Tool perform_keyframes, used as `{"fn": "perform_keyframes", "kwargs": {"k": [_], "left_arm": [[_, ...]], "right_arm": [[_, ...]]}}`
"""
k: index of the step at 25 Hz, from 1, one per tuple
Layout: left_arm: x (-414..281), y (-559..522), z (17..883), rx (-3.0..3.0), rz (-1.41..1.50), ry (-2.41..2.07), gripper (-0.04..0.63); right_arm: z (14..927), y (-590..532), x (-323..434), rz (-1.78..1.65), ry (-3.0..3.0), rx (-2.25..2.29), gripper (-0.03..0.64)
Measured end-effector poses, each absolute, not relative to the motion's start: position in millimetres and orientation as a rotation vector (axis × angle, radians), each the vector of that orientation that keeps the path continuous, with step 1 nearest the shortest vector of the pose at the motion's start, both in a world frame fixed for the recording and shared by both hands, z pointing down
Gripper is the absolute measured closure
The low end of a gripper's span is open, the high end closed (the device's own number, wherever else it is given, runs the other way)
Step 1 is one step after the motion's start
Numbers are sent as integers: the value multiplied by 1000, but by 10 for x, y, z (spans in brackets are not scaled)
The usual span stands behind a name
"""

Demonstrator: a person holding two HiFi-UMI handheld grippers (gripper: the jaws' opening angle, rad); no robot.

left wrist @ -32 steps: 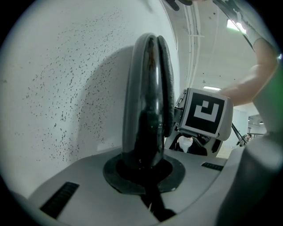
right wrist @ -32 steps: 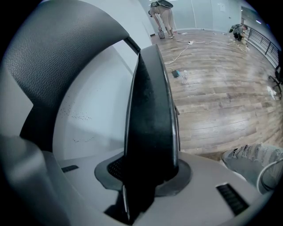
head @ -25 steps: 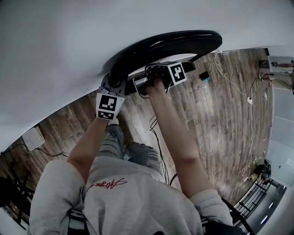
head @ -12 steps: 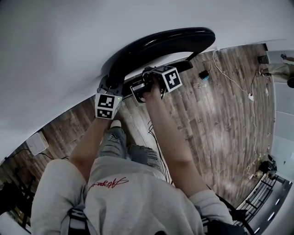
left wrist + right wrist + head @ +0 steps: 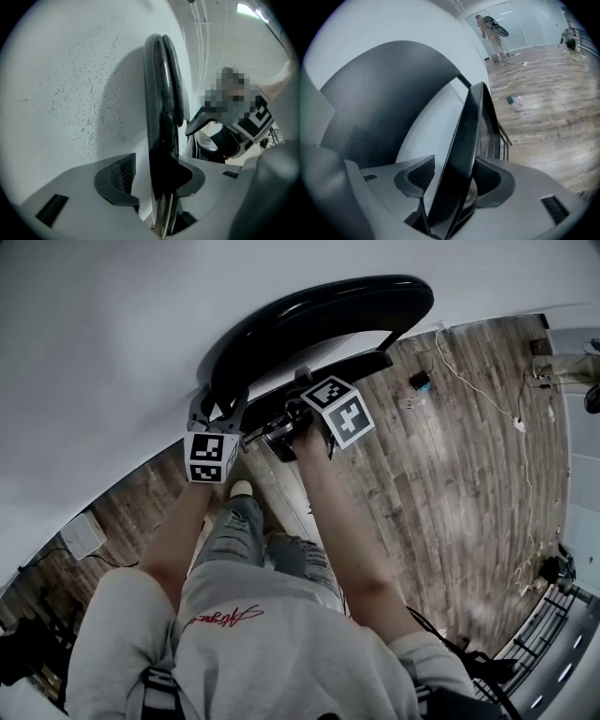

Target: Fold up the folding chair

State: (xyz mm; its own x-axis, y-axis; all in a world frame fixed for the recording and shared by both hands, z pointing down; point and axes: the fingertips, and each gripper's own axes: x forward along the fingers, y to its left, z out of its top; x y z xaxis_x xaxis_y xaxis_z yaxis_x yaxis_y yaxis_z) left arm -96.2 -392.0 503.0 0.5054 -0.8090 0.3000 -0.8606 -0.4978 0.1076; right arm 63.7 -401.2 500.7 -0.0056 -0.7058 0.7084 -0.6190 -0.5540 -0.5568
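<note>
Against the white wall (image 5: 112, 334), my left gripper (image 5: 157, 180) and right gripper (image 5: 457, 183) straddle the folding chair (image 5: 319, 324), jaws just opened, gripping nothing.

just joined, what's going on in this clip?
A person with a gripper in each hand is working on a black folding chair that stands against a white wall and looks folded nearly flat. The left gripper straddles the chair's rounded rim; the right gripper straddles another thin black edge of it. Both sets of jaws have just been opening: the chair sits between them, but the pads are not clamping it.
</note>
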Motion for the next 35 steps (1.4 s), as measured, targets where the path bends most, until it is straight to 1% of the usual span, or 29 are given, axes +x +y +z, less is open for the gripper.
{"fn": "perform_keyframes", "kwargs": {"k": [6,8,10,11,12,13,15,17,18,19,20,21,25,30,35], "left_arm": [[-1036,-3770,5004,2436,252,-1417,417],[-1081,-3665,4974,2421,237,-1425,417],[-1129,-3559,4916,2402,215,-1437,417],[-1153,-3495,4868,2396,203,-1446,417],[-1171,-3417,4802,2393,187,-1455,417],[-1176,-3325,4715,2397,166,-1459,419],[-1132,-3104,4471,2427,113,-1451,419],[-1010,-2861,4183,2481,63,-1435,421],[-929,-2743,4044,2508,43,-1433,440],[-838,-2631,3920,2531,28,-1436,479],[-736,-2520,3809,2551,17,-1440,528],[-623,-2406,3708,2572,5,-1441,548],[-174,-1918,3317,2635,-107,-1403,568],[256,-1223,2953,2697,-203,-1317,569],[475,-616,2874,2710,-186,-1264,568]], "right_arm": [[4736,-3640,744,-1541,1514,-2136,380],[4593,-3441,829,-1436,1598,-2169,382],[4382,-3279,918,-1261,1722,-2231,386],[4287,-3208,960,-1164,1780,-2263,428],[4198,-3138,986,-1076,1834,-2280,521],[4101,-3070,984,-1001,1894,-2264,578],[3852,-2920,878,-884,2047,-2104,578],[3557,-2699,746,-766,2183,-1848,578],[3423,-2574,714,-705,2226,-1746,578],[3324,-2457,714,-654,2257,-1695,578],[3262,-2348,743,-613,2281,-1699,578],[3215,-2243,791,-567,2303,-1732,578],[2990,-1777,1001,-363,2362,-1803,583],[2835,-1179,1231,-433,2315,-1736,587],[2761,-704,1265,-348,2421,-1746,594]]}}
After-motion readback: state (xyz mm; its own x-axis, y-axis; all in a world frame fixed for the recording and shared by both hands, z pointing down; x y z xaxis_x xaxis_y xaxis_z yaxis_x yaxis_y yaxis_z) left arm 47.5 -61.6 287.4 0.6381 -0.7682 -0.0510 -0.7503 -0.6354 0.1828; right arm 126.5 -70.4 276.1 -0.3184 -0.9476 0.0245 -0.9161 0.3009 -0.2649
